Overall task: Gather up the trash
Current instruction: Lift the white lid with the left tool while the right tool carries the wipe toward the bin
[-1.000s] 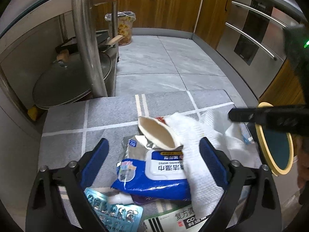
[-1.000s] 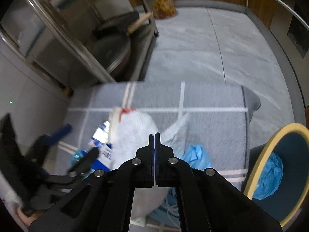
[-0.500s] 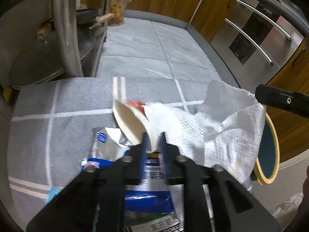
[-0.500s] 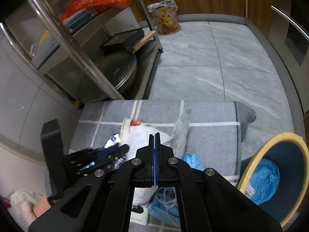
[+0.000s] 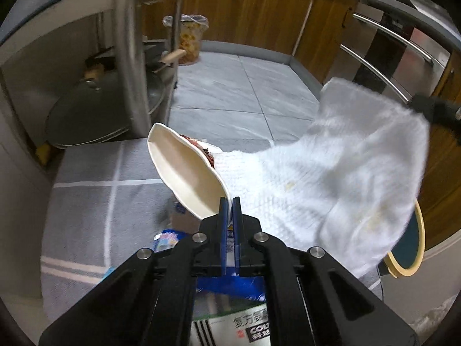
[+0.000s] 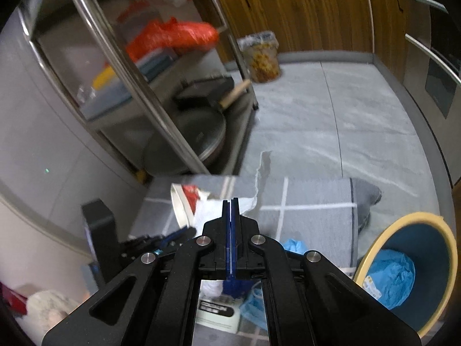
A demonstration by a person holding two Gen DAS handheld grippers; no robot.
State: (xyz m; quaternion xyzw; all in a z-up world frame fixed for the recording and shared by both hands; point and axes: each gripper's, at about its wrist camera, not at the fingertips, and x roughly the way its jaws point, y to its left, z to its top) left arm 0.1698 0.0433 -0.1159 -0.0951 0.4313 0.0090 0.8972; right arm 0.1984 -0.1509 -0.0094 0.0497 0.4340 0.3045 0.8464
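Note:
A squashed paper cup [image 5: 184,173], white inside with red print outside, hangs tilted above the grey mat [image 5: 95,201]. My left gripper [image 5: 229,201] pinches the cup's near rim, its jaws closing the last bit on it. A white paper towel [image 5: 331,178] stretches from the cup up to the right, where my right gripper [image 5: 432,109] holds its corner. In the right wrist view my right gripper [image 6: 231,204] is shut on the paper towel [image 6: 247,203]. The cup [image 6: 180,207] and my left gripper [image 6: 173,236] lie below it to the left.
A blue bin with a yellow rim [image 6: 403,219] stands right of the mat, blue trash inside. A blue wipes pack [image 5: 230,285], a medicine box [image 5: 239,325] and a blue glove [image 6: 294,245] lie on the mat. A steel rack [image 6: 161,109] with pans stands behind.
My left gripper went from wide open over the pile to shut on the cup's rim, and the cup has lifted. My right gripper rose, pulling the paper towel up.

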